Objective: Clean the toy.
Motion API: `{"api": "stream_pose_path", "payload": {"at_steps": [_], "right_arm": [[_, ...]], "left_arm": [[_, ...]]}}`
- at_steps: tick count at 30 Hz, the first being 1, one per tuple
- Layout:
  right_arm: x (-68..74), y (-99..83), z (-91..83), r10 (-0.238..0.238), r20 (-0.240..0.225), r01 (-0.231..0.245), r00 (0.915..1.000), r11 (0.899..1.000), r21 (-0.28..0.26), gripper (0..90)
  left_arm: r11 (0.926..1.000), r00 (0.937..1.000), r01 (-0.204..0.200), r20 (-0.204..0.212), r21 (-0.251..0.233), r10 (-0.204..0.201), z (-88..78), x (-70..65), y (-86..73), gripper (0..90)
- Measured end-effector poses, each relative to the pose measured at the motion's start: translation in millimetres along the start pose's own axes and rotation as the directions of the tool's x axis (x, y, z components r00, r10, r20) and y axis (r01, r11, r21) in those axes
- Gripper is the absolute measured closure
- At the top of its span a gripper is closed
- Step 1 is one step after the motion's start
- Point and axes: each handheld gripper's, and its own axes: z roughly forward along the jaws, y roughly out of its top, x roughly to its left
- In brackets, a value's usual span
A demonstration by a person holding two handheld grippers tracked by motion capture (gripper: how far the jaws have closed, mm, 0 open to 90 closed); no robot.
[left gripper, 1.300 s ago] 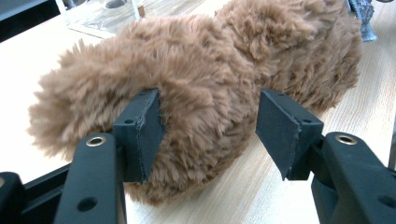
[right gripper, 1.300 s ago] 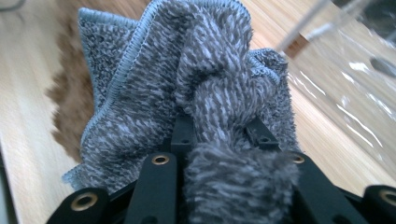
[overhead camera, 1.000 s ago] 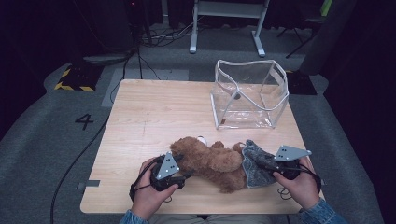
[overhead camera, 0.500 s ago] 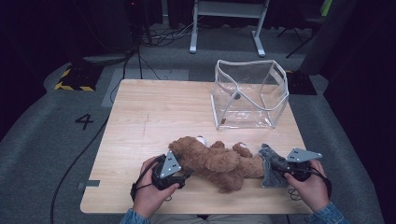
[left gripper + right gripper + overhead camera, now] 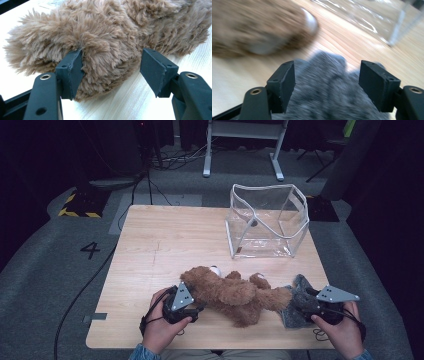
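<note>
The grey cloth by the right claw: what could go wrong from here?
1. The right claw has just been opening, with the grey cloth loose between its jaws; it may stay behind.
2. The cloth lies near the table edge and could slide off.
3. The left claw is open around the bear, which may shift.

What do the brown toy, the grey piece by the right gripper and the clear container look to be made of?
Brown toy: plush with long shaggy pile, strands plain in the left gripper view. Grey piece: seemingly knitted or fleecy fabric, matte and fuzzy, though blurred. Clear container: likely soft transparent plastic with pale edging, glossy, creased and sagging. Table: light wood-grain surface, possibly laminate.
</note>
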Motion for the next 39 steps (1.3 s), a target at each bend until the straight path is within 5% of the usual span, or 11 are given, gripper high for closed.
{"api": "stream_pose_path", "payload": {"at_steps": [9, 12, 15, 19, 27, 34, 35, 37, 39], "right_arm": [[27.7, 17.9, 6.8, -0.076, -0.141, 0.067, 0.9871, 0.996, -0.066, 22.6], [29.9, 23.9, 12.4, -0.106, -0.157, 0.099, 0.9819, 0.994, -0.053, 44.6], [28.8, 29.2, 13.1, -0.134, -0.146, 0.129, 0.9802, 0.991, -0.045, 60.5], [25.8, 33.0, 10.1, -0.124, -0.143, 0.118, 0.9819, 0.992, -0.051, 70.7], [25.6, 36.5, 9.9, -0.108, -0.142, 0.101, 0.9839, 0.993, -0.055, 73.3], [23.7, 37.2, 10.2, -0.122, -0.138, 0.115, 0.983, 0.992, -0.056, 73.3], [23.4, 37.3, 10.3, -0.122, -0.14, 0.115, 0.9826, 0.992, -0.055, 73.3], [23.9, 37.4, 10.9, -0.105, -0.149, 0.098, 0.9832, 0.994, -0.058, 73.2], [22.6, 37.4, 11.7, -0.115, -0.144, 0.107, 0.9828, 0.992, -0.06, 73.3]], "left_arm": [[1.0, 1.0, 0.002, 0.004, -0.001, -0.002, -0.6, 0.8, -0.3, 35.7], [1.0, 1.0, 0.002, -0.002, 0.004, -0.002, -2.0, 1.8, -0.7, 36.1], [0.9998, 0.9998, 0.017, -0.01, -0.01, -0.017, -5.7, 5.1, -2.6, 37.2], [0.999, 0.9982, 0.038, -0.045, -0.022, -0.039, -13.4, 10.4, -6.3, 36.1], [0.9989, 0.9925, 0.041, -0.114, -0.025, -0.043, -17.0, 18.0, -5.5, 35.1], [0.9959, 0.9882, 0.075, -0.13, -0.05, -0.081, -14.7, 34.1, -2.4, 33.5], [0.9948, 0.9883, 0.086, -0.122, -0.053, -0.092, -13.3, 36.0, -1.7, 34.5], [0.9928, 0.9897, 0.112, -0.085, -0.041, -0.115, -9.5, 36.7, 0.3, 50.0], [0.9967, 0.9915, 0.079, -0.102, -0.02, -0.081, -8.0, 34.4, 2.3, 59.0]]}}
